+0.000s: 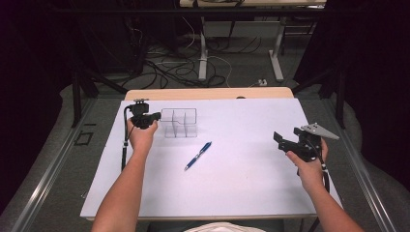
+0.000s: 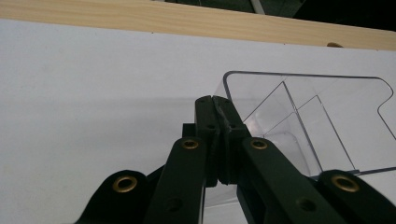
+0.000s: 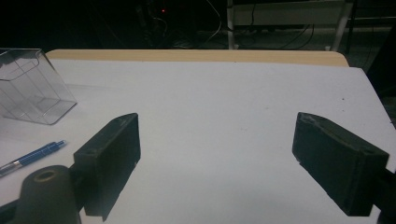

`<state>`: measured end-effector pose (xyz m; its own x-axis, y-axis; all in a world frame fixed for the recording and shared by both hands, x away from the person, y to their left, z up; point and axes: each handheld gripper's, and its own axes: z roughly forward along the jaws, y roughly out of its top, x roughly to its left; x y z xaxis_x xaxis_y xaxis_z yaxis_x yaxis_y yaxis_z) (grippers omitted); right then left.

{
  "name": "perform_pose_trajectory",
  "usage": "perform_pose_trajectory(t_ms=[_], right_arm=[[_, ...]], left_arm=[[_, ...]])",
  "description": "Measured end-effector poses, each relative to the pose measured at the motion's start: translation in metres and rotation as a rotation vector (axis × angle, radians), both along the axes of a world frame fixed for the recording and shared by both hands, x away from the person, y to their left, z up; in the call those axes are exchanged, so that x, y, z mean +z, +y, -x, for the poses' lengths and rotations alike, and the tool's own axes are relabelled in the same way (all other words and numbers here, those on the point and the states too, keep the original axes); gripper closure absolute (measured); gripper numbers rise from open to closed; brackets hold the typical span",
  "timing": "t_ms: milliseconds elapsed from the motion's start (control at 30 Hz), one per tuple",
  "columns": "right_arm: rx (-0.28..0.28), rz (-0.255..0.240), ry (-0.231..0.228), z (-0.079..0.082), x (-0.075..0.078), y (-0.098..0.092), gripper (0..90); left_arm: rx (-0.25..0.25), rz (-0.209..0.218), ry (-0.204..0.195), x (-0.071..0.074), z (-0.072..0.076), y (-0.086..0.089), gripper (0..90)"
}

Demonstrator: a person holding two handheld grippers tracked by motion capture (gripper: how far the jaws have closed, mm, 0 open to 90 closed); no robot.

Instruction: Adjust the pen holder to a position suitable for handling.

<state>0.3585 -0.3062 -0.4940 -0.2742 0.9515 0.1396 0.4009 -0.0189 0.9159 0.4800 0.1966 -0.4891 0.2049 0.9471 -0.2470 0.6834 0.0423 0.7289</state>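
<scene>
A person's torso is cut off at the bottom edge of the high view; both forearms come in from there. The right gripper (image 1: pixel 283 140) is held above the right part of the white board (image 1: pixel 241 183), jaws spread wide with nothing between them; in the right gripper view the two black pads (image 3: pixel 112 158) are seen well apart over bare board. Its grey plate (image 1: pixel 319 129) is seen on top.

The pen (image 1: pixel 198 155), blue, lies free near the board's middle, between the two hands, touched by neither. In the right gripper view only its tip end is seen (image 3: pixel 32 156), the rest cut off at the left edge.

The left gripper (image 1: pixel 155 116) is held at the left end of the clear holder (image 1: pixel 180 122), jaws pressed together. In the left gripper view the closed tips (image 2: pixel 215 105) sit at the holder's near corner (image 2: pixel 303 107); whether the clear wall is pinched between them cannot be told. Dividers are made out inside the holder, compartment count unclear through the clear plastic.

Beyond the board a wooden table edge (image 1: pixel 208 93) is seen. The floor behind is dark; cables (image 1: pixel 169 67) and desk legs are made out dimly.
</scene>
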Motion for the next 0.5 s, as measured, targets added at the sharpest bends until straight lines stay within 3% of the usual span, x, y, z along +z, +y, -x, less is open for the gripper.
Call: perform_pose_trajectory(t_ms=[500], right_arm=[[0.006,-0.006,0.008,0.000,-0.001,0.002,15.1]], left_arm=[[-0.074,0.011,-0.003,-0.001,0.002,-0.032,90.0]])
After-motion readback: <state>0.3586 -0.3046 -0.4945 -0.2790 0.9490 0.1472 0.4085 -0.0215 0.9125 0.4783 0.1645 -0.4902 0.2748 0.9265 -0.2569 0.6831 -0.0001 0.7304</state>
